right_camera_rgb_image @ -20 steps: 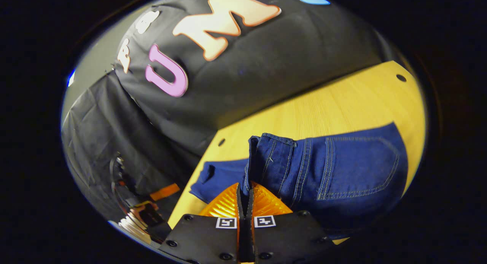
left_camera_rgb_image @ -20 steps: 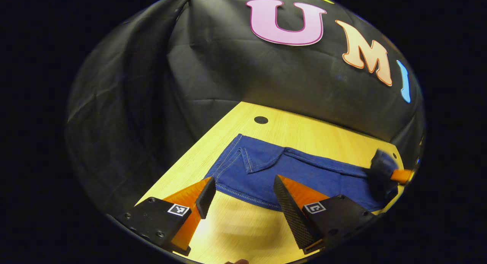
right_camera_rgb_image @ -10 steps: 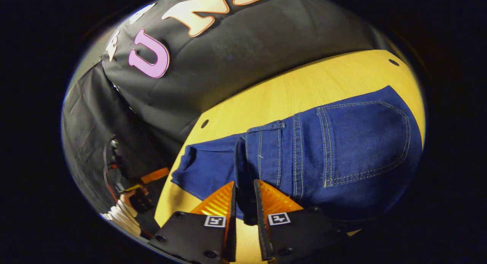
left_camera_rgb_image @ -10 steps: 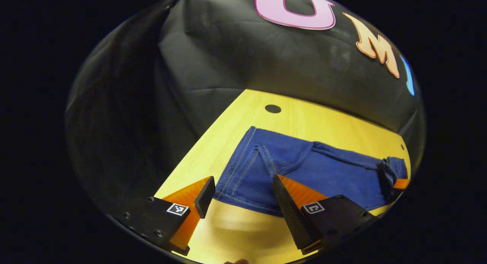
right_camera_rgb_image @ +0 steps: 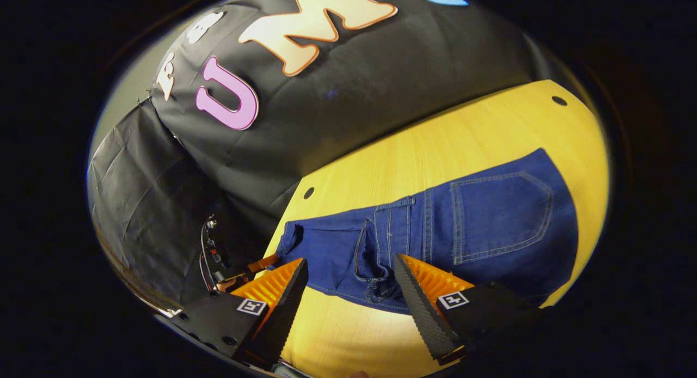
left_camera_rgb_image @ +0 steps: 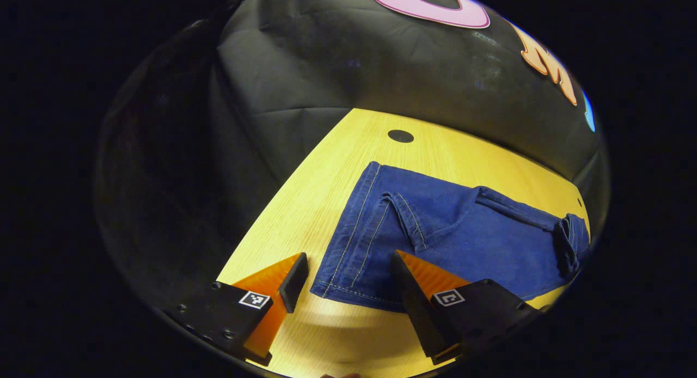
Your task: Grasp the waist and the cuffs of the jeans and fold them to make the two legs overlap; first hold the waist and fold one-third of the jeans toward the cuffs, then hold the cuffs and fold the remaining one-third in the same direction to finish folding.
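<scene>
- Left tool: fingers spread wide, nothing between them, hovering over the near cuff edge of the jeans.
- In the left gripper view one finger is over bare table just left of the cuff; the other finger overlaps the denim's lower edge. Contact with the cloth: cannot tell.
- Right tool: fingers apart too, gripping nothing, poised over the bunched waistband edge.
- Jeans in the right gripper view: lying flat on the yellow wood table, back pocket facing up, belt loop and seams showing near the tool.
- Waist corner between the right tool's fingers looks rumpled, a small fold of denim lying on the table.
- Legs look stacked, one on the other, running from the cuff end in the left gripper view to the waist end far right.
- A crease/fold ridge runs diagonally across the leg in the left gripper view.
- Far waist end in the left gripper view shows a bunched lump near the table's right edge.
- Round dark hole in the table beyond the cuffs; another hole in the right gripper view near the table's back corner.
- Right gripper view, lower left: an orange finger of the other tool with part of a hand, near the cuff end.
</scene>
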